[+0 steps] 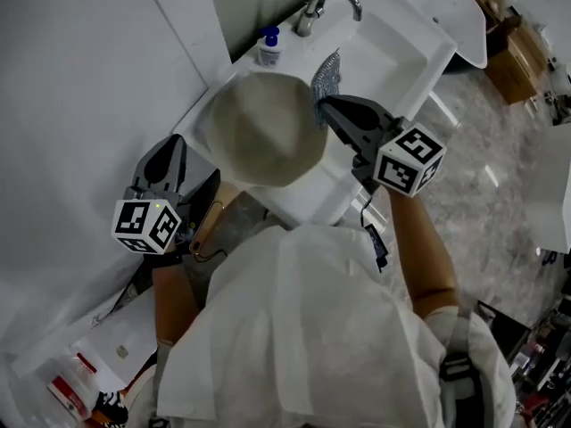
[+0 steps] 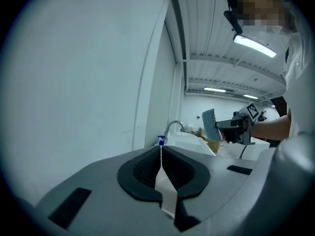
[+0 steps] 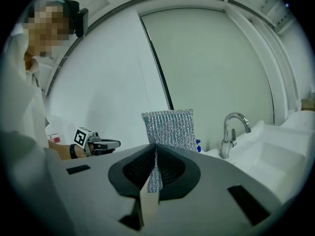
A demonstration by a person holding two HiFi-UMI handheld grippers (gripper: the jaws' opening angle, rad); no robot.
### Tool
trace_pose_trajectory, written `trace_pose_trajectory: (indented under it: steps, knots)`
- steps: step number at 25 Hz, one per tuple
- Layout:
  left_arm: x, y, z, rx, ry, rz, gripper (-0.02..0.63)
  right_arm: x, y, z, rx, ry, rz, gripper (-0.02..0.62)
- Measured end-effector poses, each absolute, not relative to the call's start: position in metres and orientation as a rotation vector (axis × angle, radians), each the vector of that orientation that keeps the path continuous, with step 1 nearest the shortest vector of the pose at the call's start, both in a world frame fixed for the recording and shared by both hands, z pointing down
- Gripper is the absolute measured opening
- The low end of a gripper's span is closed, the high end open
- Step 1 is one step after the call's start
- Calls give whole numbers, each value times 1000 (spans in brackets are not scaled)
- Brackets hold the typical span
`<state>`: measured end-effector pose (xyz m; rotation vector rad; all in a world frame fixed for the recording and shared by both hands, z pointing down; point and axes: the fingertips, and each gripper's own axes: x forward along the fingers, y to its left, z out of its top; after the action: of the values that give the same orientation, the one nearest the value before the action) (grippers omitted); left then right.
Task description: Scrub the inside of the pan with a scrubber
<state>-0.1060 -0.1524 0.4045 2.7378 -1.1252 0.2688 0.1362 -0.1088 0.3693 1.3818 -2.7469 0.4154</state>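
Observation:
My right gripper [image 1: 326, 107] is shut on a silver mesh scrubber [image 1: 328, 74], held in the air beside the white sink [image 1: 401, 38]. In the right gripper view the scrubber [image 3: 170, 129] stands upright out of the closed jaws of the right gripper [image 3: 155, 149]. My left gripper [image 1: 166, 160] is raised by the white wall, its jaws shut with nothing between them. In its own view the left gripper [image 2: 160, 150] points level towards the faucet [image 2: 173, 127], and the scrubber [image 2: 210, 124] shows at the right. No pan shows in any view.
A chrome faucet [image 1: 326, 3] and a blue-capped soap bottle [image 1: 268, 47] stand at the sink's back edge. The person's hat [image 1: 266, 127] hides part of the counter. A white chair [image 1: 451, 7] and cardboard boxes [image 1: 517, 61] are on the floor at right.

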Motion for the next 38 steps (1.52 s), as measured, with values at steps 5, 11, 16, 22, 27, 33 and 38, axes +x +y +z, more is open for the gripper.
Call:
trace_pose_trajectory:
  steps: [5,11,16,22,27,33,38]
  knots:
    - [-107,-142,392,2766,-1153,228,25,139,-90,357,1417,-2732,331,18]
    - [-105,-134,376,2798,-1163,196,25,136,-84,354,1409,-2726,305,18]
    - [-118,-134,370,2793,-1239,151,25,137,-87,351,1442,-2719,248,18]
    - [-127,-134,370,2776,-1291,129,25,141,-88,353,1515,-2704,230,18]
    - [-129,-133,369,2780,-1314,128,25,142,-89,357,1528,-2698,224,18]
    - [-139,-136,368,2768,-1359,128,25,147,-91,359,1566,-2680,216,18]
    - [-140,-139,366,2773,-1364,123,25,147,-92,362,1565,-2653,208,17]
